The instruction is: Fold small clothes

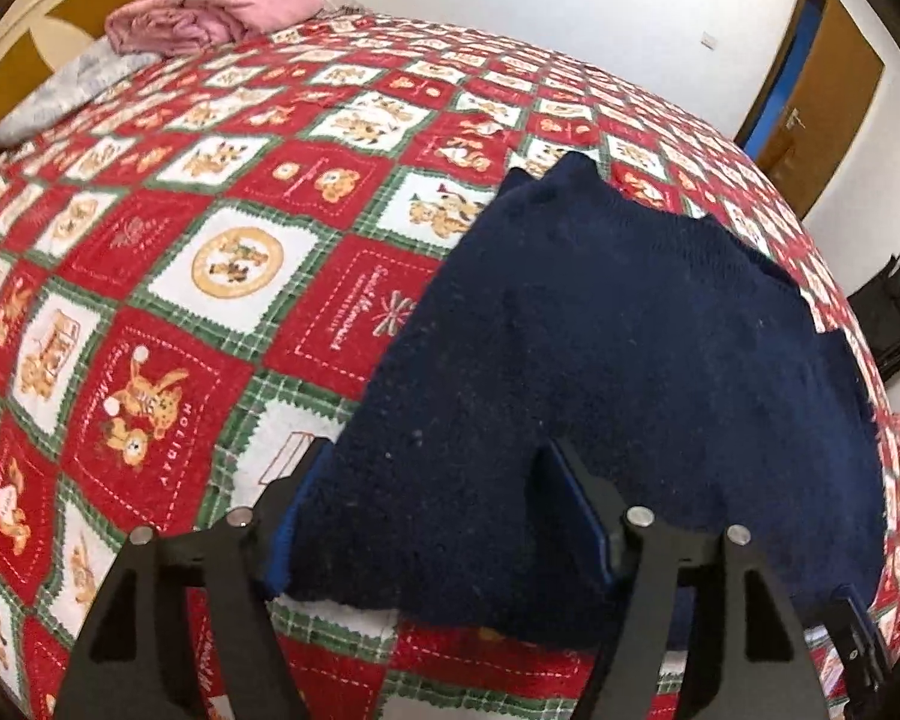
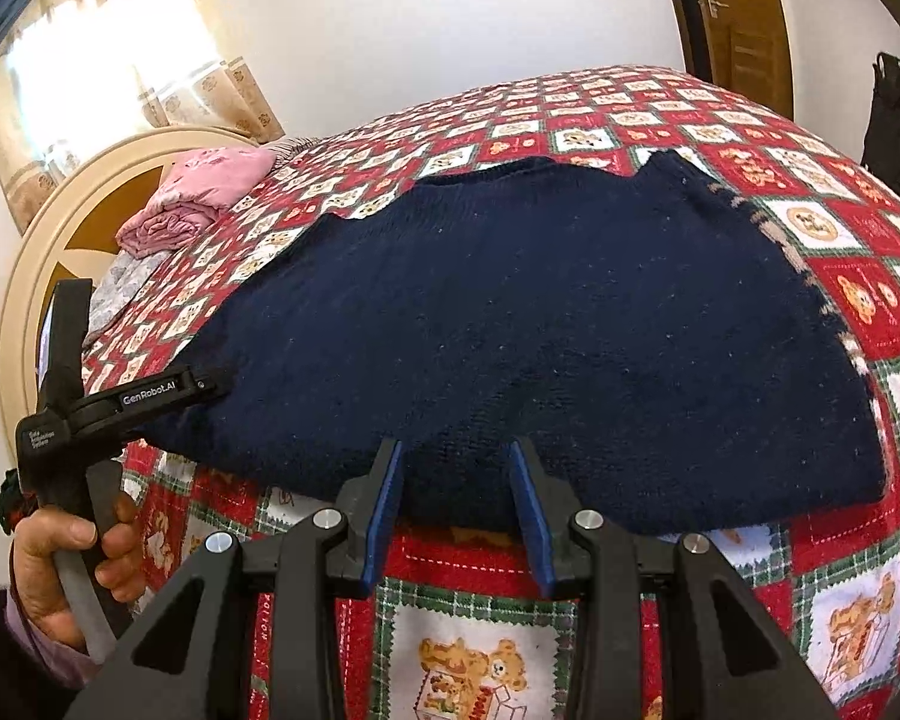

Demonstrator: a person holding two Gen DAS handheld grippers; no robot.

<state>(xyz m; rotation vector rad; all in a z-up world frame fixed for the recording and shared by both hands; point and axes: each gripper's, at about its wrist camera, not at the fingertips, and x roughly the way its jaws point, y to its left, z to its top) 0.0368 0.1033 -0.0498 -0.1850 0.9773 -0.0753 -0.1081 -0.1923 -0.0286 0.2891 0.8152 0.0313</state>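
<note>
A navy knitted sweater lies spread flat on the bed's teddy-bear quilt. My left gripper straddles the sweater's near left corner. Its jaws stand wide, the fabric lies slack between the fingers, and the left blue pad sits against the sweater's side edge. In the right wrist view a hand holds that left gripper, whose finger rests at the sweater's left corner. My right gripper is narrow, its blue pads pinching a bunched piece of the near hem.
A folded pink blanket and a grey cloth lie by the cream headboard at the far end. A wooden door and a black bag stand beyond the bed's right side. Curtains hang behind the headboard.
</note>
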